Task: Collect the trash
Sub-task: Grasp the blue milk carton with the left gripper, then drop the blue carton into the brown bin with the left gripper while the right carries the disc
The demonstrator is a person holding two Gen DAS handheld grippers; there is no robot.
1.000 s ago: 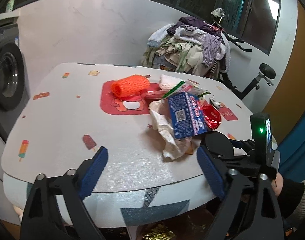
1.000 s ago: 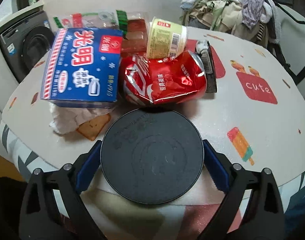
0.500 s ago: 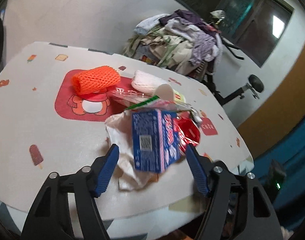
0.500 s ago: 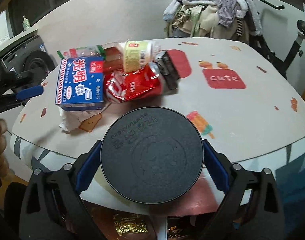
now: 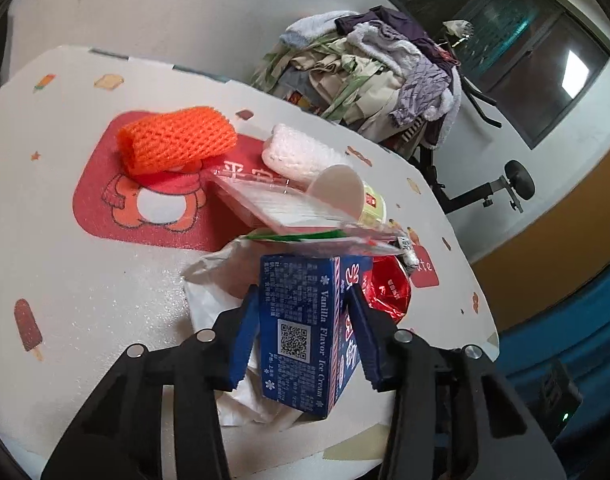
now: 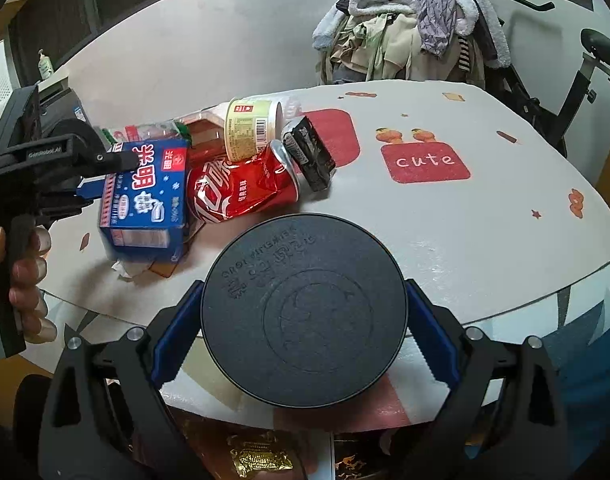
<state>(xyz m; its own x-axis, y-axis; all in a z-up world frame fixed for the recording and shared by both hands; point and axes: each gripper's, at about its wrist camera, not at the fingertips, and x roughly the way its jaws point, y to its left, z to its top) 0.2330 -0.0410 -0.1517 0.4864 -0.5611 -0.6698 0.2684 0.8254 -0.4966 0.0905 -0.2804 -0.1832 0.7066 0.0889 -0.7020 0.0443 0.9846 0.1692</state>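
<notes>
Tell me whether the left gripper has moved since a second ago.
Yes. The left gripper has advanced over the table edge to the blue ice cream box, and its fingers have narrowed from wide open to either side of the box.

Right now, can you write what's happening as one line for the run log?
left gripper: fingers around blue box, on table | right gripper: holds black lid | can, cup: not collected

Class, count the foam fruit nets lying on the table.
2. The orange net lies on the red mat; the white net lies just right of it, behind the cup. The trash pile may hide others.
</notes>
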